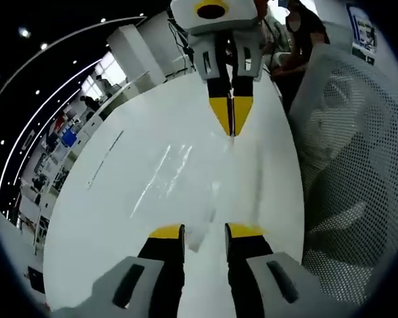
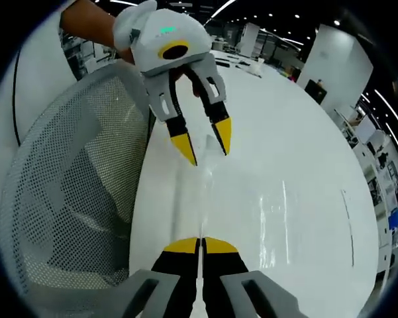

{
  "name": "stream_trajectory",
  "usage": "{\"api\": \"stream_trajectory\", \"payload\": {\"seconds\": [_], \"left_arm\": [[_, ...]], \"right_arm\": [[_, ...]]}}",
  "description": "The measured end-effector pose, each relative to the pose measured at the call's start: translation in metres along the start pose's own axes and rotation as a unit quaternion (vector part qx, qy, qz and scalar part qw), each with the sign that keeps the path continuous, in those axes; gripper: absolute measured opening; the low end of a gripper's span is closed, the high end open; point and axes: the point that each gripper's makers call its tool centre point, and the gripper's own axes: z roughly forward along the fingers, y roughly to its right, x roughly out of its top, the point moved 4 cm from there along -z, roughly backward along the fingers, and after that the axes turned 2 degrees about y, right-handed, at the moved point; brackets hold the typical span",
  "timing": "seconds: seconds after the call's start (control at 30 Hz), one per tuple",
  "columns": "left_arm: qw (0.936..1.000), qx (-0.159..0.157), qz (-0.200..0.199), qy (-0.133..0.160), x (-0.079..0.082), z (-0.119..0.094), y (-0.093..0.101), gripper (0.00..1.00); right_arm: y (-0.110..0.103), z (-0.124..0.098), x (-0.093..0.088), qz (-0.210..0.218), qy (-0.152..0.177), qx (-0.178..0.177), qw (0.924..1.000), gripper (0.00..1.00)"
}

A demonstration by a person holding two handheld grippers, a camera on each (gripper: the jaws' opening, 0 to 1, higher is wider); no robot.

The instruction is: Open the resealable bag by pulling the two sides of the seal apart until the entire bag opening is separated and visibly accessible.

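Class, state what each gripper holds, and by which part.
Right gripper pinches the clear resealable bag by one edge; left gripper is open, holding nothing.

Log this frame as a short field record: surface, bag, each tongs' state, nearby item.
surface: glossy white table
bag: clear transparent plastic resealable bag, lying flat between the tongs, hard to make out
left tongs: open, tips at the bag's near edge
right tongs: shut, apparently on the bag's other edge
nearby: white mesh-backed chair beside the table
seal: cannot tell
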Motion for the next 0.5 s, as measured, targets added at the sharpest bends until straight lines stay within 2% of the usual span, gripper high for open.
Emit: {"api": "stream_trajectory", "payload": {"seconds": [0.13,0.33,0.5], "left_arm": [[0.9999,-0.004,0.014,0.006,0.0042,0.0009,0.0003,0.03],[1.0,-0.006,0.0,0.005,0.0053,0.0007,0.0023,0.0],[0.9999,-0.007,0.012,0.003,0.004,-0.0003,0.0035,0.0]], "right_arm": [[0.0002,-0.0037,0.0007,-0.006,-0.001,-0.004,1.0,0.0],[0.0004,-0.0059,0.0029,-0.006,-0.003,-0.008,0.9999,0.0],[-0.0054,-0.0021,0.0033,0.011,-0.003,0.005,0.9999,0.0]]}}
